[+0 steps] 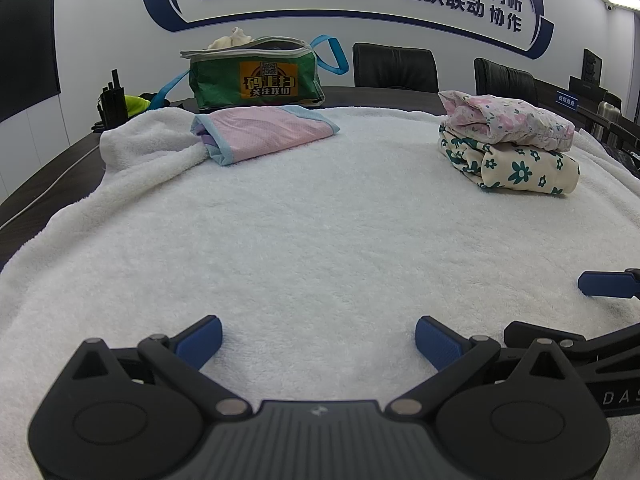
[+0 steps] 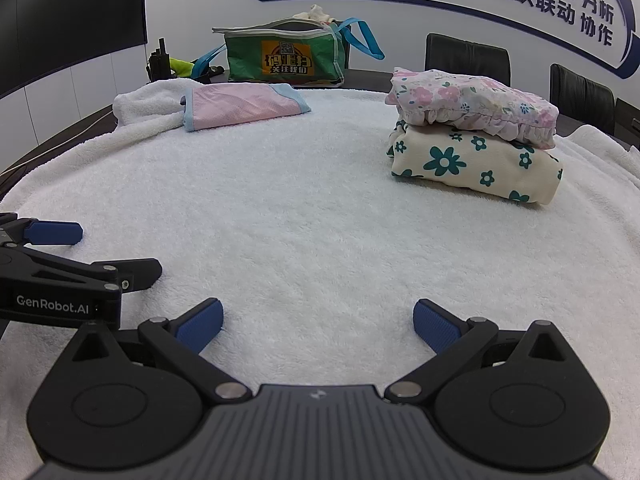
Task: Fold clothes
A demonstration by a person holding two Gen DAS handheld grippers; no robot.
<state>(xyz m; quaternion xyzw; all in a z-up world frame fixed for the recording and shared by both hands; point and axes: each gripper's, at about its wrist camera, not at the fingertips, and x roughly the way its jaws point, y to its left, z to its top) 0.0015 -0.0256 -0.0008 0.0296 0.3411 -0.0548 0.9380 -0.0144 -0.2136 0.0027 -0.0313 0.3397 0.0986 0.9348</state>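
A white towel [image 1: 312, 216] covers the table. A folded pink mesh garment with blue trim [image 1: 264, 130] lies at the far left; it also shows in the right wrist view [image 2: 244, 106]. At the far right, a folded pink floral garment [image 1: 508, 120] lies on a folded cream garment with green flowers [image 1: 516, 164]; the same stack shows in the right wrist view [image 2: 476, 132]. My left gripper [image 1: 318, 342] is open and empty just above the near towel. My right gripper [image 2: 318, 324] is open and empty beside it.
A green bag with blue straps [image 1: 256, 76] holding cloth stands behind the towel. Black radios [image 1: 112, 100] stand at the far left. Black chairs [image 1: 394, 66] line the wall. The towel bunches up at the far left corner [image 1: 148, 140].
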